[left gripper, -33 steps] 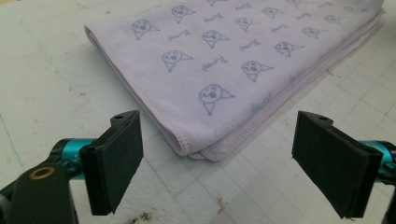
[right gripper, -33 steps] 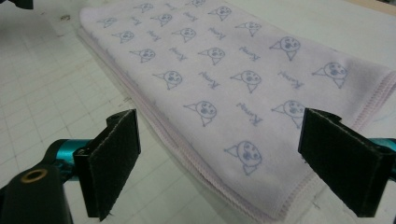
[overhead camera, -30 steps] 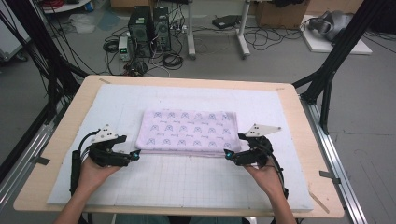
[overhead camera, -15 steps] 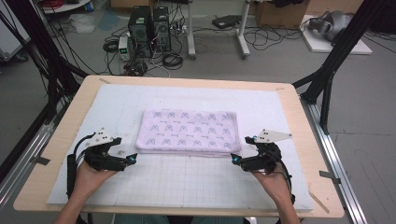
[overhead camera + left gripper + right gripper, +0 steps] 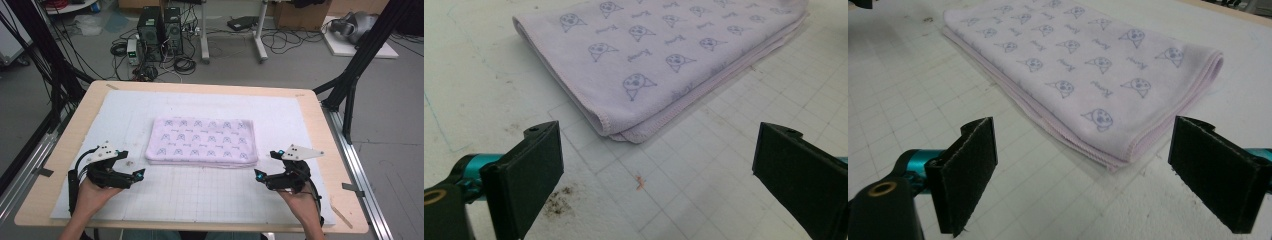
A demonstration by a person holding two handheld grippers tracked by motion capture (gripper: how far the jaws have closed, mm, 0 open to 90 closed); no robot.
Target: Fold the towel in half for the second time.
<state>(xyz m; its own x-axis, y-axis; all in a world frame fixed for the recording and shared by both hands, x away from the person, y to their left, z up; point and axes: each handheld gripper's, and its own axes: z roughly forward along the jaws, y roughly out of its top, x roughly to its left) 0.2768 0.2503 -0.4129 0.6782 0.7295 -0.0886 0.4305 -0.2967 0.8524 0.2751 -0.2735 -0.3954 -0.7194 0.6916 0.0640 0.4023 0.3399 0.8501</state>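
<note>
A lilac towel (image 5: 202,141) printed with small grey figures lies folded in a flat rectangle on the white grid mat (image 5: 200,200). My left gripper (image 5: 140,174) rests on the mat off the towel's near left corner, a short gap away. Its jaws have just been opening and stand wide with nothing between them (image 5: 659,175); the towel's corner (image 5: 624,130) lies ahead of them. My right gripper (image 5: 258,175) sits off the near right corner, open and empty (image 5: 1083,175), facing the towel's folded edge (image 5: 1118,155).
The mat covers a wooden table (image 5: 320,150). Black frame legs (image 5: 350,85) stand at the table's sides. Computer towers (image 5: 160,30) and cables sit on the floor beyond the far edge.
Both grippers have drawn back from the towel's near corners, toward the person and outward. The right one moved farther. The towel lies as before.
</note>
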